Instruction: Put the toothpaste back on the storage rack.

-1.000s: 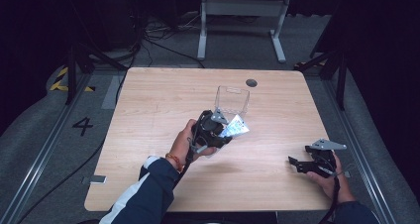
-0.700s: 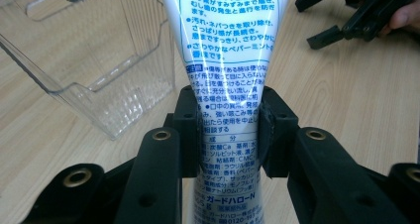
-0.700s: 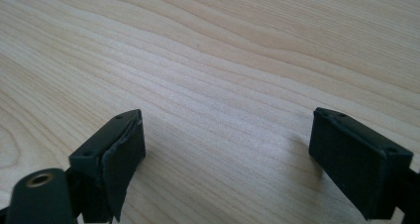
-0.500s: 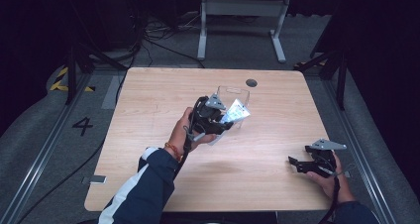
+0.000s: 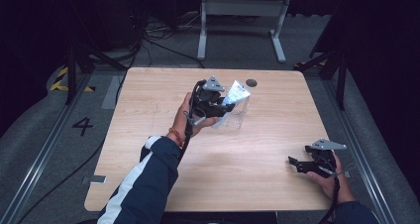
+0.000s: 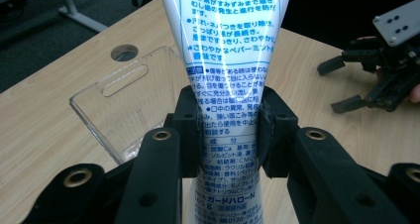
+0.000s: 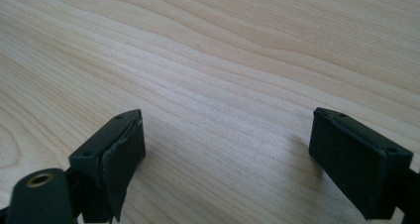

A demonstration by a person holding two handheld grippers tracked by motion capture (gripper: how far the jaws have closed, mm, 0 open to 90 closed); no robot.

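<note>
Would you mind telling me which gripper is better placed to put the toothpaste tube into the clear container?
Left. The left gripper already clamps the toothpaste tube beside the clear container; the right gripper rests open near the table edge.

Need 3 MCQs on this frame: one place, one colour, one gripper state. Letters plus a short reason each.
1. Where is the clear plastic box?
A. on the table, beyond the tube
B. on the floor
C. in the right gripper

2. What colour is the print on the tube?
A. red
B. blue
C. green

3. How is the right gripper set?
A. shut on the tube
B. shut on the box
C. open, with nothing between its jaws

Key: 1 A, it stands on the wood behind the tube. 2 B, blue text on white. 3 C, jaws wide apart over bare wood; the left gripper clamps the tube.
</note>
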